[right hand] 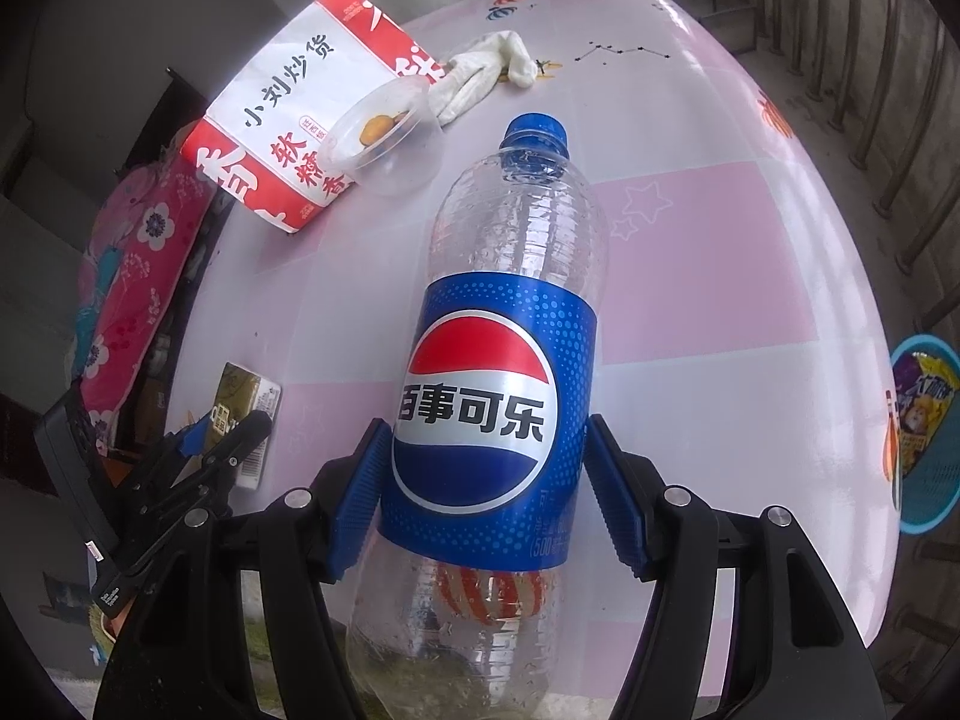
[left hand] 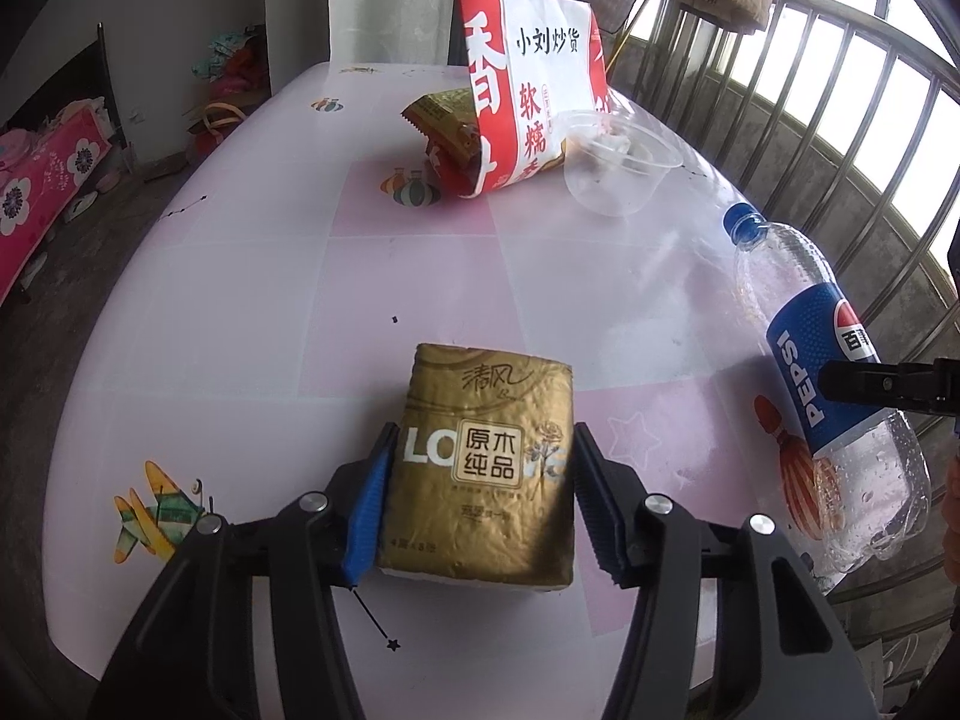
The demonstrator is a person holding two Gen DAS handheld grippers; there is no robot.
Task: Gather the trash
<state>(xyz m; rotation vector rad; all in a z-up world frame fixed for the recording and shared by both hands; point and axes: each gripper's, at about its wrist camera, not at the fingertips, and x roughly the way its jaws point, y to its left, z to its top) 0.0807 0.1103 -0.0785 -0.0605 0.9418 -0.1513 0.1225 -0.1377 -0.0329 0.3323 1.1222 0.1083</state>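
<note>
A gold tissue pack (left hand: 486, 480) lies near the front edge of the pink table (left hand: 270, 300). My left gripper (left hand: 485, 438) is shut on it, with a pad pressing each long side. An empty Pepsi bottle (right hand: 510, 252) with a blue cap lies on the table, cap pointing away. My right gripper (right hand: 487, 426) is shut on its blue label. In the left wrist view the same bottle (left hand: 822, 360) lies at the table's right edge, with one dark finger (left hand: 870, 387) of the right gripper on it. The right wrist view shows the left gripper (right hand: 222, 438) at the tissue pack (right hand: 252, 396).
At the far side of the table are a red-and-white snack bag (left hand: 534, 90), a golden wrapper (left hand: 444, 120) and a clear plastic cup (left hand: 618, 162). A white glove (right hand: 486, 78) lies beyond them. A blue basket (right hand: 927, 438) sits on the floor to the right, and a metal railing (left hand: 840, 120) runs behind.
</note>
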